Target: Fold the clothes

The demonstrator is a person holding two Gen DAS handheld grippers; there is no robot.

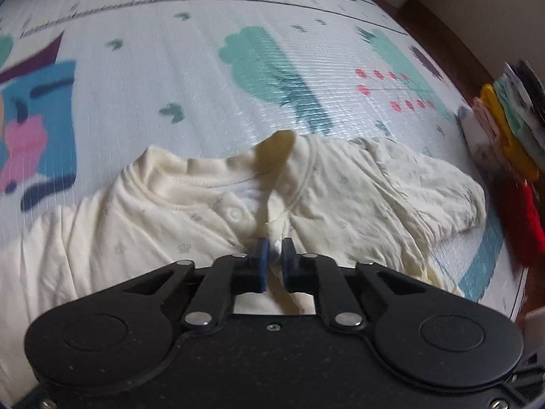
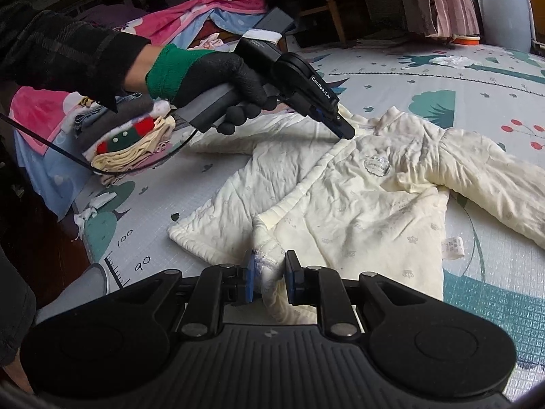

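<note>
Soft, light quilted cream jacket [image 2: 344, 201]: left tongs [image 1: 272, 255] pinching placket below collar, right tongs [image 2: 269, 272] seemingly gripping hem corner; best held by edges.

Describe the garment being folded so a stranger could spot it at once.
On the printed play mat, find the cream quilted baby jacket spread flat, sleeves out. Unlike the colourful folded stack beside it, it is pale, with both grippers pinching it.
</note>
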